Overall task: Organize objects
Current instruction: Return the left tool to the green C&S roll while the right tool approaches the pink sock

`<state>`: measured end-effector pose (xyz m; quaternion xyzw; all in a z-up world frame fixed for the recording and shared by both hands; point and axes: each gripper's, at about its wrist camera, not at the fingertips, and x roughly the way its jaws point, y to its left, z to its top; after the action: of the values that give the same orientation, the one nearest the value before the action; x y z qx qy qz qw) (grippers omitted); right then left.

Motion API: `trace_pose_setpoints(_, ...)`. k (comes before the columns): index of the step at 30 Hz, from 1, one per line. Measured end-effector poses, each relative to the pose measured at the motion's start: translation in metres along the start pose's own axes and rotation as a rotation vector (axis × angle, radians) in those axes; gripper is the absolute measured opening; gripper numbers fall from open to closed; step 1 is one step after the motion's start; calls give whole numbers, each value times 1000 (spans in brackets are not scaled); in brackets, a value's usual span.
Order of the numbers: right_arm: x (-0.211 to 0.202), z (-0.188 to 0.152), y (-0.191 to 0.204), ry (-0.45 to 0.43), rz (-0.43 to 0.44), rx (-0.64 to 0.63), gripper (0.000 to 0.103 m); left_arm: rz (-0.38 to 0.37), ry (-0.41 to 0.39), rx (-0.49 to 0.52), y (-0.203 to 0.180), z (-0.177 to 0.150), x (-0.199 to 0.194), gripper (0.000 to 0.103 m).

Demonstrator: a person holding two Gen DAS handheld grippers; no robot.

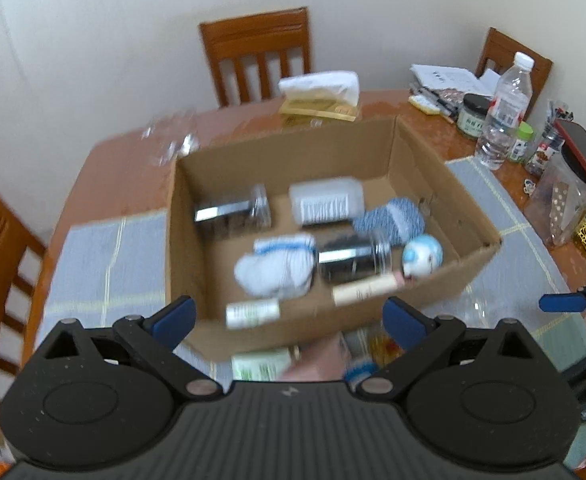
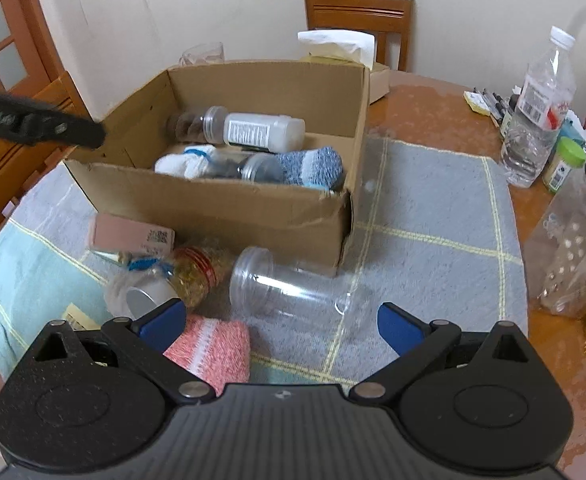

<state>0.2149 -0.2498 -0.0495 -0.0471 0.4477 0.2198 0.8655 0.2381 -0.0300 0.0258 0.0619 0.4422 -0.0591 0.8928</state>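
The cardboard box stood open on the table, on a grey checked cloth. Inside the box lay two dark-filled clear jars, a white labelled bottle, a white sock bundle, a blue knitted sock, a small round white-and-blue figure and a couple of slim labelled tubes.

Just in front of the box, on the cloth, an empty clear jar lay on its side, with a pink carton, a gold-filled jar with a red band and a pink knitted sock crowded beside it.

The left gripper hung over the box's near wall, its jaws spread wide and holding nothing. The right gripper hovered over the fallen clear jar, jaws equally wide and empty.

Behind the box sat a tissue box; to the box's right stood a water bottle, a green-capped jar and a clear bag. Wooden chairs ringed the table.
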Motion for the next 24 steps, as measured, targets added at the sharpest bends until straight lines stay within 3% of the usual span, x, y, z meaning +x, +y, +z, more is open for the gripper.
trace_pose_setpoints(9,14,-18,-1,35,38,58,103,-10,63,-90,12,-52,2,100)
trace_pose_setpoints(14,19,-28,13,45,47,45,103,-11,106,-102,27,-78,24,100)
trace_pose_setpoints(18,27,-37,27,52,40,48,103,12,128,-74,37,-89,42,100)
trace_pose_setpoints(24,43,-46,50,68,-21,39,103,-38,116,-57,51,-92,66,100)
